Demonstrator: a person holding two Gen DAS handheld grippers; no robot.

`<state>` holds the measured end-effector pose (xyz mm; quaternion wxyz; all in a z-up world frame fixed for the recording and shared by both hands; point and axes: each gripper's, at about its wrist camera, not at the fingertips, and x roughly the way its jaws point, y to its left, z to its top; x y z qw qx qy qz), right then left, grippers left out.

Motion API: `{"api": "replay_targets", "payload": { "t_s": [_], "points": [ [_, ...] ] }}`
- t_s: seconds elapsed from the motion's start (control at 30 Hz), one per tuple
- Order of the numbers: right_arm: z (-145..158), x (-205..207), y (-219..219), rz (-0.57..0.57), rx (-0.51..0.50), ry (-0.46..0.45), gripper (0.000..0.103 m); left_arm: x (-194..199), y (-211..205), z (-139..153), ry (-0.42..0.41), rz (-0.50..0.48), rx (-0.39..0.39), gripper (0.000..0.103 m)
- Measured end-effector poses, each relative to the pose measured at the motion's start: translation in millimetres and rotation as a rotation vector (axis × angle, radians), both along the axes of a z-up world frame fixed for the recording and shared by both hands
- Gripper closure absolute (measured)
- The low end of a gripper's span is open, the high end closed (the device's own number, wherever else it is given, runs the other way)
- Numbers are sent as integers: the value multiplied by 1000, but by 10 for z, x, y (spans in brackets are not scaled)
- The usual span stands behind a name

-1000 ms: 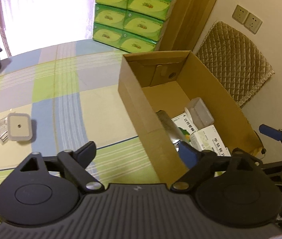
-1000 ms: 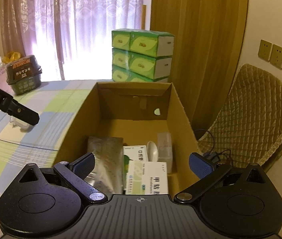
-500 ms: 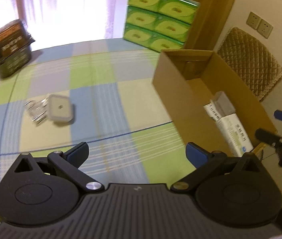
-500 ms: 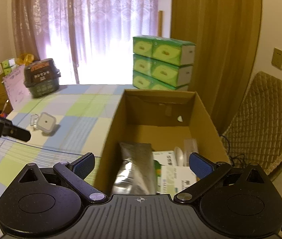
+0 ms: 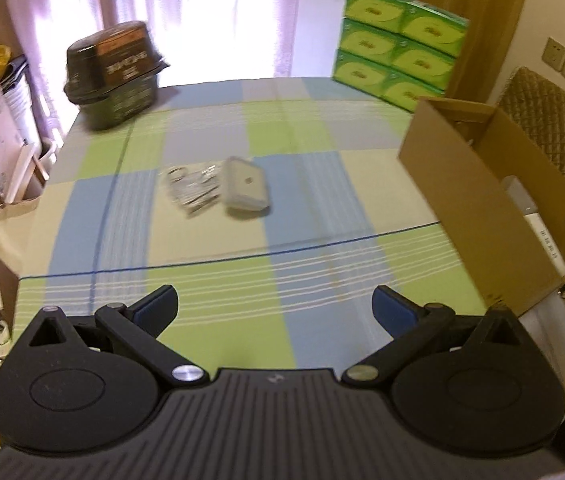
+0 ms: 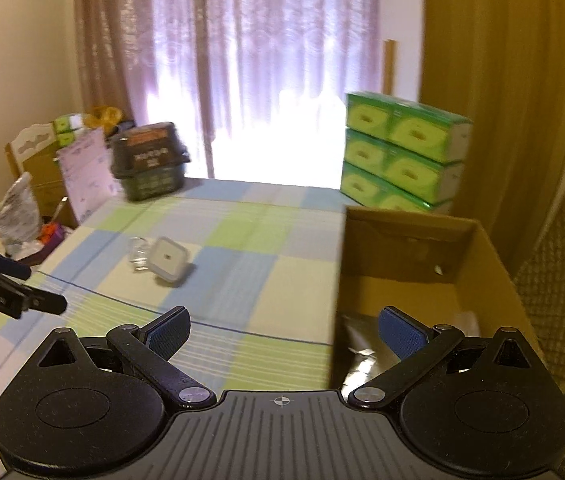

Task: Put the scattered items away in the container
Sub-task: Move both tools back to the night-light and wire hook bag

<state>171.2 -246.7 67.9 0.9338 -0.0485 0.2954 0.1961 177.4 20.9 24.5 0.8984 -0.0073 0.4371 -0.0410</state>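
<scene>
My left gripper (image 5: 275, 306) is matt black plastic. The tablecloth (image 5: 266, 280) looks woven cloth; the box (image 5: 478, 208) is matt cardboard, the foil pouch (image 6: 356, 354) glossy.

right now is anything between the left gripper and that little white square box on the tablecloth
Nothing visible. The left gripper is open, with only bare checked tablecloth between it and the white square box. A clear plastic packet lies against the box's left side, not in the path.
</scene>
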Motion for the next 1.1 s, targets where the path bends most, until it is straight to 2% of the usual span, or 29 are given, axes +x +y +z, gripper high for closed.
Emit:
{"api": "replay_targets", "payload": {
  "t_s": [0.23, 0.43, 0.77, 0.87, 1.1],
  "points": [
    [-12, 83, 435, 80, 6, -2, 0, 13, 345, -65, 31, 17, -26, 2],
    [-139, 218, 756, 129, -5, 22, 0, 108, 575, -141, 32, -20, -48, 2],
    [-557, 617, 1193, 162, 0, 69, 0, 500, 868, -447, 53, -45, -12, 2],
    [-692, 776, 1300, 162, 6, 90, 0, 661, 908, -548, 38, -78, 34, 2],
    [-1051, 1181, 1547, 176, 35, 146, 0, 1021, 996, -793, 5, -179, 45, 2]
  ]
}}
